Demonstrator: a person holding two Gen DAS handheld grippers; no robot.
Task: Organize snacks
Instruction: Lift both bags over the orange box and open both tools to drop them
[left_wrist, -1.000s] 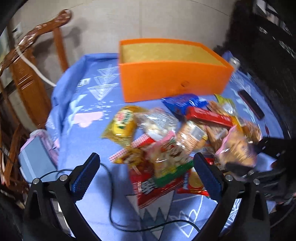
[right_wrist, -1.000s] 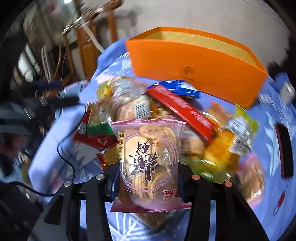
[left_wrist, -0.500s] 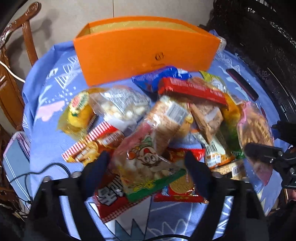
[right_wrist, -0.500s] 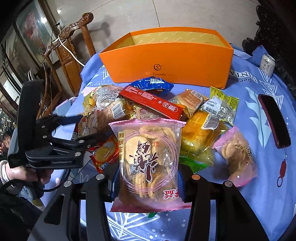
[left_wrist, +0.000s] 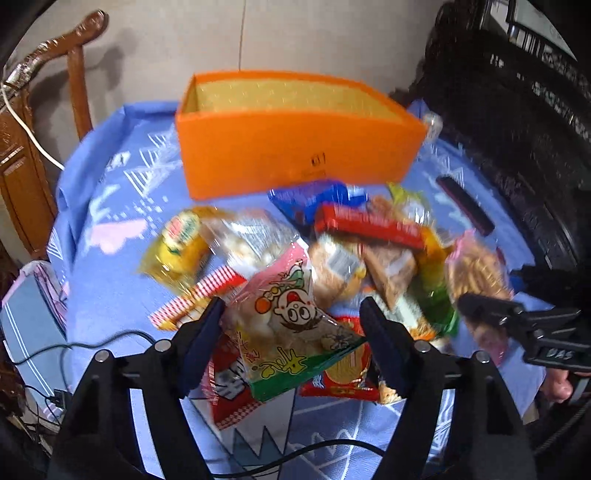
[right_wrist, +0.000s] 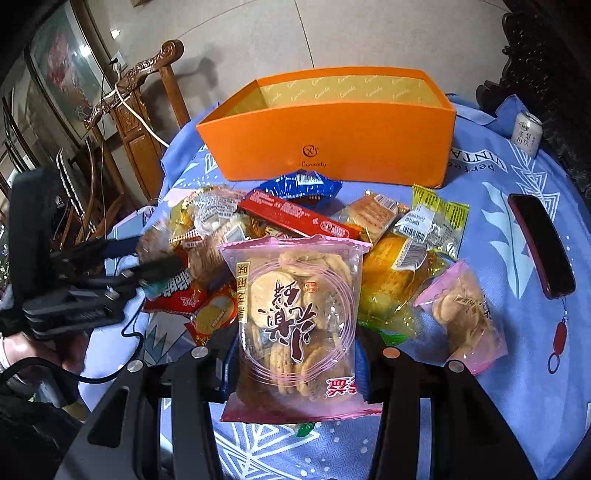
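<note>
Right now both tools are loaded. The right hand-held gripper (right_wrist: 295, 354), low in the centre of its own view, is clamped on a pink-edged cracker bag (right_wrist: 295, 325) that stands upright between its fingers, above the snack pile (right_wrist: 332, 229). The left hand-held gripper (left_wrist: 291, 332) has its two fingers pressed against either side of a cartoon-face snack bag (left_wrist: 291, 325), which sits tilted at the lower centre of that view; the picture is blurred, so finer detail is lost. Behind the pile, toward the upper centre of both views, stands the open orange box (right_wrist: 332, 147), its yellow lining showing and nothing visible inside. The pile lies just in front of it on the blue-clothed worktop (right_wrist: 498, 229). At the right of the right wrist view lies a dark red phone (right_wrist: 541, 243), with a small can (right_wrist: 528, 133) at the upper right. A carved wooden chair (right_wrist: 140, 92) stands at the upper left.
</note>
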